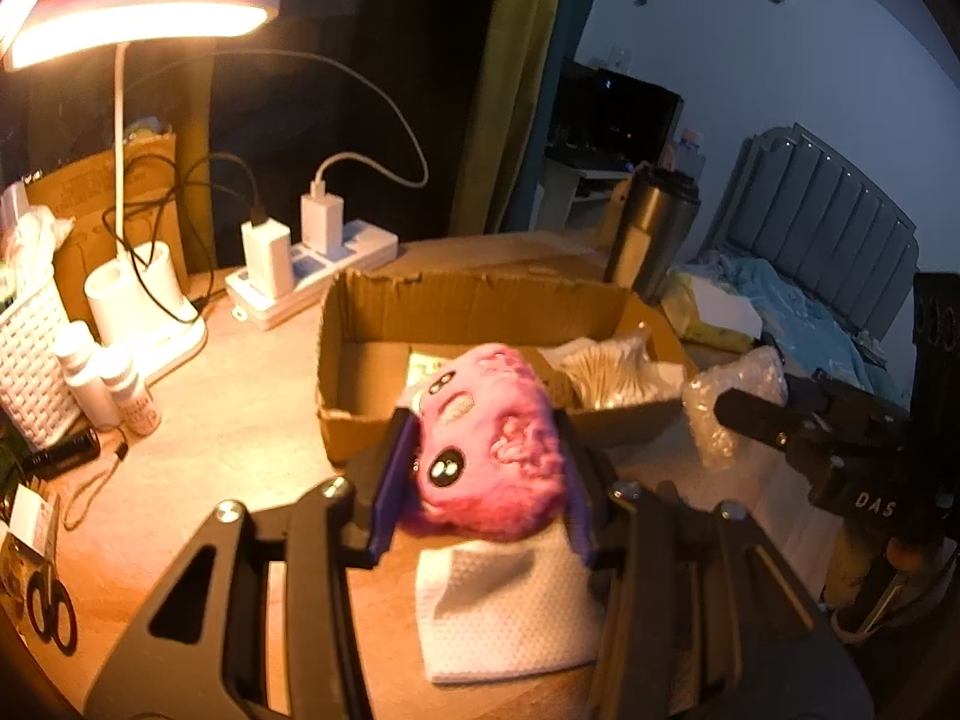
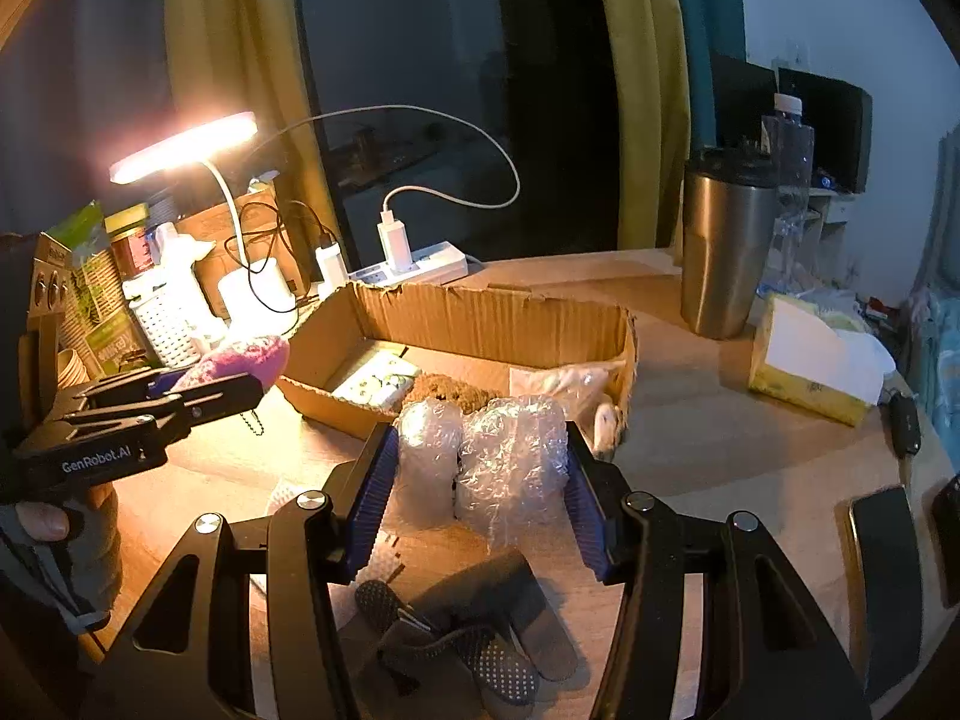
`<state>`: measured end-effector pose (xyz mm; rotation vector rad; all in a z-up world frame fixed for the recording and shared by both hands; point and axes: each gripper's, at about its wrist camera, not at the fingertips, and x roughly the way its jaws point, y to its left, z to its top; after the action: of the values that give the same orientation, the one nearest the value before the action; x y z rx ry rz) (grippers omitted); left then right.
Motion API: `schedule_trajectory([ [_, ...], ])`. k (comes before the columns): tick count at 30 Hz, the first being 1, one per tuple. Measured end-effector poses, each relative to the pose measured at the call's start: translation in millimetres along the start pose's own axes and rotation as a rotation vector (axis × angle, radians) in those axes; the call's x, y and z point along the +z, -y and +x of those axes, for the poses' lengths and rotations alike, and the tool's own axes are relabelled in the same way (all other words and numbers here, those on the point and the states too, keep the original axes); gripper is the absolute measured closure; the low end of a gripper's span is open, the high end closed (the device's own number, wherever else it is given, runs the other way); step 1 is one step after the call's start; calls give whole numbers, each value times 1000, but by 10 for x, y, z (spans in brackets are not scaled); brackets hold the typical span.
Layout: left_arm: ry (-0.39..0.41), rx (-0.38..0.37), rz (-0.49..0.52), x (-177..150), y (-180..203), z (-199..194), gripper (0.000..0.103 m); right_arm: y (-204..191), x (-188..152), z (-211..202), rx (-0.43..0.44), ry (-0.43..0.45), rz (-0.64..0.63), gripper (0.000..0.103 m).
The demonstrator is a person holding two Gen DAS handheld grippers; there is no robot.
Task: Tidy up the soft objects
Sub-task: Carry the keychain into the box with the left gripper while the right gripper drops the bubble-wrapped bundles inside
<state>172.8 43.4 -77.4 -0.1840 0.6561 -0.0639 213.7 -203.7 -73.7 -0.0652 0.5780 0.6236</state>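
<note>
1. A pink plush toy point(image 1: 489, 441) is being gripped between the blue pads point(image 1: 393, 480) of the left gripper point(image 1: 486, 483), narrowed onto it, above a white textured cloth point(image 1: 510, 606) lying on the wooden table point(image 1: 240, 420).
2. A wad of bubble wrap point(image 2: 486, 462) is being clamped between both fingers of the right gripper point(image 2: 480, 492), just in front of the near wall of the cardboard box point(image 2: 480, 312).
3. A dark dotted fabric item point(image 2: 468, 630) is lying on the table beneath the right gripper.
4. A brown fuzzy object point(image 2: 453, 393) and a pale packet point(image 2: 564, 381) are being held inside the box.
5. The scene is being lit by a desk lamp point(image 1: 138, 24).
</note>
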Motion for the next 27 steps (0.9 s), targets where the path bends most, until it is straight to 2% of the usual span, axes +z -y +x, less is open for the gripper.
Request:
schedule_trajectory([
  [16,120,37,46,426,-95,-136,58,-142,342,78,9,49,-57,47],
  [27,253,115,31,708,-267,-197,58,-178,620,244,-5,108,-82,47],
])
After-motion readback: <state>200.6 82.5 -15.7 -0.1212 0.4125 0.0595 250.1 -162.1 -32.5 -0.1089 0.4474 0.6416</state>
